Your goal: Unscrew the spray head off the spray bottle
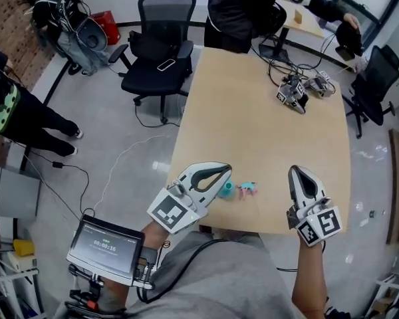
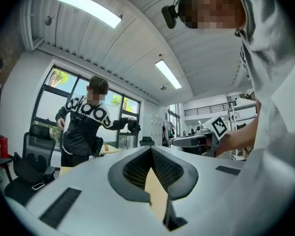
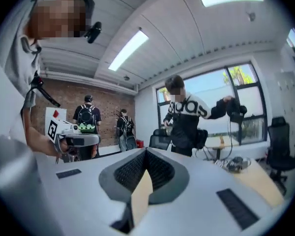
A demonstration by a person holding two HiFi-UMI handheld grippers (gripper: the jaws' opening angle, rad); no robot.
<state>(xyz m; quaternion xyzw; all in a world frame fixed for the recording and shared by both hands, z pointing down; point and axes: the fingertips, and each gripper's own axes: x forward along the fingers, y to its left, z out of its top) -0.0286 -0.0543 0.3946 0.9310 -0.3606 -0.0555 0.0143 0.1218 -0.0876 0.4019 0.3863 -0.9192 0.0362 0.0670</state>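
While both the left tool (image 1: 226, 173) and right tool (image 1: 298, 172) hover shut and empty above the surface (image 1: 266, 111), the small spray bottle (image 1: 228, 190) lies loose near its front edge, where a careless descent could knock it off.

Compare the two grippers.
In the head view, the left gripper points up and to the right, its tip beside the teal item. The right gripper points straight up the view, apart from that item. Both are shut and empty.
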